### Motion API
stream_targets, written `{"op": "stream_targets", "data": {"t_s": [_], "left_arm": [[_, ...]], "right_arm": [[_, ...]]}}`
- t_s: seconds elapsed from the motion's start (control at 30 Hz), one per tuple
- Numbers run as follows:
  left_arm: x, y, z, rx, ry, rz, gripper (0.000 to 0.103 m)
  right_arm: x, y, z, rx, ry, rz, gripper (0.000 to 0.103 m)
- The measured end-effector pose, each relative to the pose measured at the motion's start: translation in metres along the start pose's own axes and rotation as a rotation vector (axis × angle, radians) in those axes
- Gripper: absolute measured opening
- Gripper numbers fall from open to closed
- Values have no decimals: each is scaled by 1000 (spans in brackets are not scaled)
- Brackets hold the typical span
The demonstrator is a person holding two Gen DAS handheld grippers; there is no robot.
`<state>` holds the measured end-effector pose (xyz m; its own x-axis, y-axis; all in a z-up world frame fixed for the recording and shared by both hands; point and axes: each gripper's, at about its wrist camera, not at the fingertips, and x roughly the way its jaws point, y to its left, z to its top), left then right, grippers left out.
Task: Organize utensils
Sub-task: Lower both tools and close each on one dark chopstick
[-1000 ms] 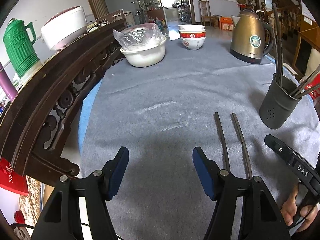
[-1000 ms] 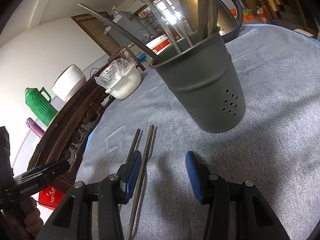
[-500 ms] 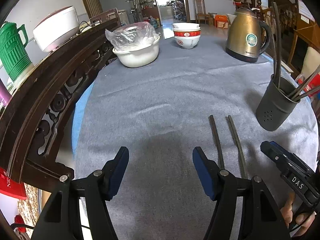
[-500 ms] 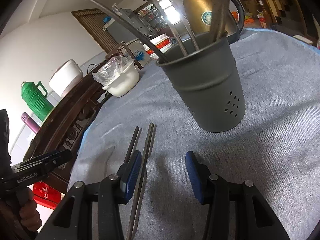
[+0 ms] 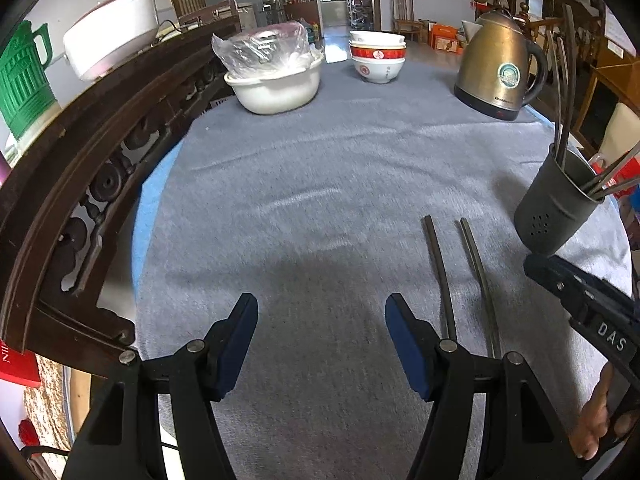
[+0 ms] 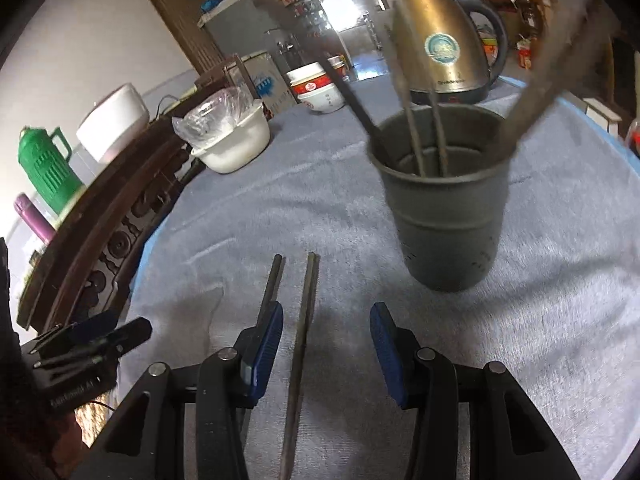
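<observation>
"DAS" stands on the right claw (image 5: 592,312) body (kettle (image 5: 500,64) lettering too small).

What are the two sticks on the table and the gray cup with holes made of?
The two chopsticks look like metal, maybe steel: thin, dark gray, square-ended, with a dull shine. Dark wood can't be ruled out. The cup looks like painted or coated metal: matte gray, thin rim, pressed ridge around it, small punched holes near the bottom. The cloth under them looks like soft fuzzy fabric.

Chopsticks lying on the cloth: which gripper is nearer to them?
Right. The right gripper hangs directly over the chopsticks, one between its open jaws. The left gripper is off to their side, over bare cloth.
</observation>
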<state>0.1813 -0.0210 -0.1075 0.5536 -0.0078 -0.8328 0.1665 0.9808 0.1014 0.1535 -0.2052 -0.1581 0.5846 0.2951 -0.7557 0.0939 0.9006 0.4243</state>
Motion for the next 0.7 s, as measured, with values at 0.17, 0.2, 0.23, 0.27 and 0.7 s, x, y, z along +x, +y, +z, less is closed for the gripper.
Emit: {"op": "stream_targets", "data": {"t_s": [0.17,0.2,0.23,0.27,0.7], "left_arm": [[7,3,-1,-10,17,-17,67],[8,5,-1,-12,19,-19,67],[9,6,-1,-14,20,-20,67],[10,7,-1,-16,22,-21,67],[21,22,4,-51,54,-39,67]], "right_arm": [[18,18,6,-68,55,-69,40],[22,20,7,-77,61,-85,40],[28,23,8,-87,70,-97,39],[32,25,9,-89,78,-100,37],[87,27,26,-62,219,-156,20]]}}
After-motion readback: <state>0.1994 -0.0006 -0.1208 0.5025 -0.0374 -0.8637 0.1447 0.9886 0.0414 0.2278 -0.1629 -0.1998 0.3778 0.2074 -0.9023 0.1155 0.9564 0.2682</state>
